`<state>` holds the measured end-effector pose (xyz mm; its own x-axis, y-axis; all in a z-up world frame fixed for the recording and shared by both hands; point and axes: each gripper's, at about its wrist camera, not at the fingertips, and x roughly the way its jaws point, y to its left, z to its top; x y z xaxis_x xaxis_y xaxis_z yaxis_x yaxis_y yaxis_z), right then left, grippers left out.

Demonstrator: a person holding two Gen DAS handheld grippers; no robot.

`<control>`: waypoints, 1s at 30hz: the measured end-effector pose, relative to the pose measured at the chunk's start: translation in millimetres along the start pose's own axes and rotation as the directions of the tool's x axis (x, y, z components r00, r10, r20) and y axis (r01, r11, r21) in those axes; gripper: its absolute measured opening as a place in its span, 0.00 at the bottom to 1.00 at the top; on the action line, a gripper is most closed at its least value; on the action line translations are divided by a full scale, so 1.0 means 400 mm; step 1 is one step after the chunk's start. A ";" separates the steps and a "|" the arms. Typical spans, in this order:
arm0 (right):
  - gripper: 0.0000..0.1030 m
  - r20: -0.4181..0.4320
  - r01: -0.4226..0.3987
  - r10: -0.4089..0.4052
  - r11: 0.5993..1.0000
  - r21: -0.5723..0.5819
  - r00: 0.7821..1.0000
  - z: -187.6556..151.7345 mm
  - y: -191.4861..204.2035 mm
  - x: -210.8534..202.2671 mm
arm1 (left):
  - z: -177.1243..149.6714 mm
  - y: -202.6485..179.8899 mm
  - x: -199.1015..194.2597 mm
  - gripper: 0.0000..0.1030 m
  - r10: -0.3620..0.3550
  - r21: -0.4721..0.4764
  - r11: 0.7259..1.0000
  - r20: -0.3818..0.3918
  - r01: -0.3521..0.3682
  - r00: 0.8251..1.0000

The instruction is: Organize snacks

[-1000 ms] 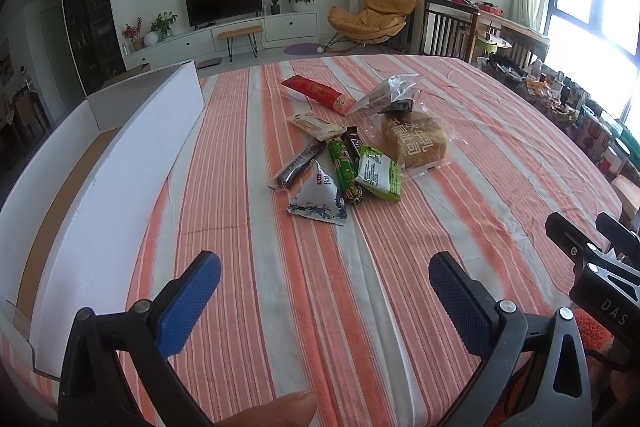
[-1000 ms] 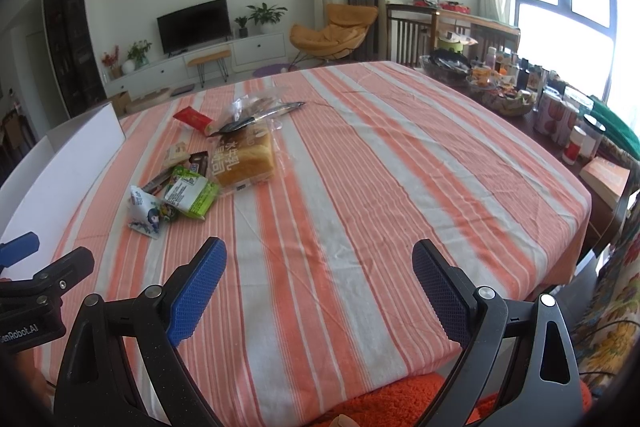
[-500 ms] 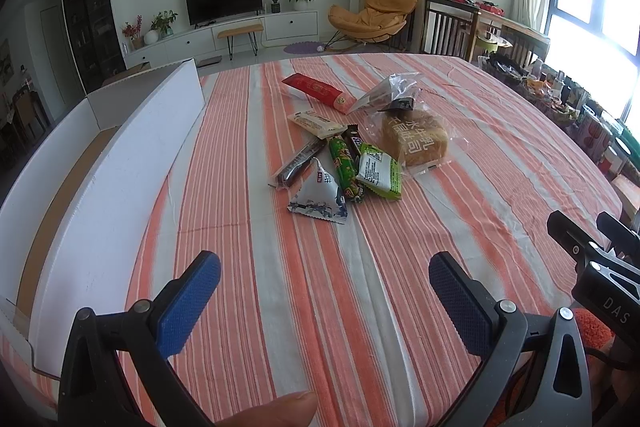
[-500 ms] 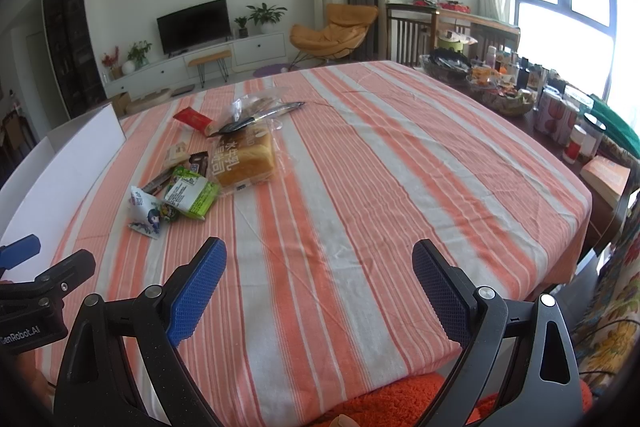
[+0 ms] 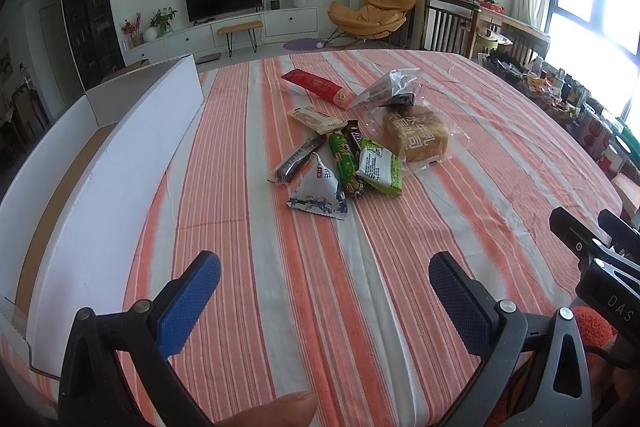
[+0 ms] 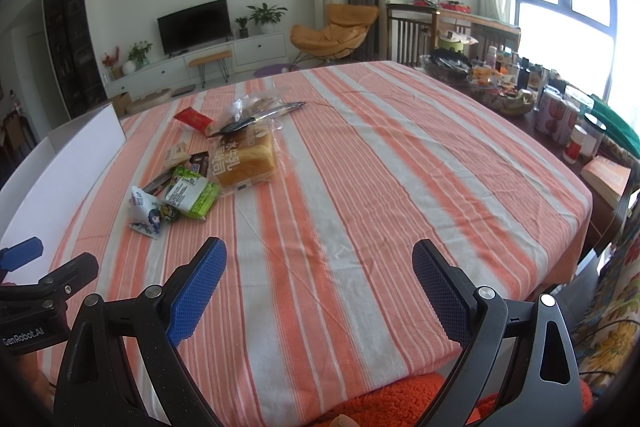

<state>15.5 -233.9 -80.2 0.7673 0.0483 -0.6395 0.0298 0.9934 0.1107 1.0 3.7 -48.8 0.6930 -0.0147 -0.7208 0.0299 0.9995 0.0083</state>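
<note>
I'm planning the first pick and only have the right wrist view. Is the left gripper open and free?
Observer: Yes. The left gripper is open, with its fingers wide apart above the tablecloth and nothing between them.
Operator: And what's inside the white box?
Observer: The left wrist view looks into the white box. It shows a brown cardboard floor, and nothing lies on the part I can see.

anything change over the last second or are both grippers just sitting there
Nothing visibly changed. The left gripper and right gripper hang over the striped tablecloth with jaws open and empty. The snack pile and white box lie untouched.
</note>
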 end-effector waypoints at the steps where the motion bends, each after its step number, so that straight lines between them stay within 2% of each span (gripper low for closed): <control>1: 0.93 0.000 0.000 0.000 1.000 0.000 1.000 0.001 0.001 -0.001 | 0.000 -0.001 0.002 1.00 0.000 0.000 1.000 -0.001 0.000 1.000; 15: 0.93 0.001 0.000 0.000 1.000 0.000 1.000 0.000 0.000 -0.001 | -0.013 -0.001 0.021 1.00 -0.002 -0.002 1.000 -0.024 0.002 1.000; 23: 0.93 -0.001 0.000 0.000 1.000 0.000 1.000 0.000 0.000 -0.001 | -0.028 0.012 0.055 1.00 -0.015 -0.022 1.000 -0.082 0.013 0.997; 30: 0.93 -0.011 -0.006 0.006 1.000 0.004 1.000 0.006 0.007 0.002 | -0.056 0.042 0.128 1.00 -0.013 -0.058 0.998 -0.180 0.003 0.984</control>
<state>17.7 -231.3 -78.5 0.7606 0.0553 -0.6469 0.0281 0.9926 0.1179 21.0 20.4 -101.3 0.5513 -0.0228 -0.8340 -0.0103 0.9994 -0.0341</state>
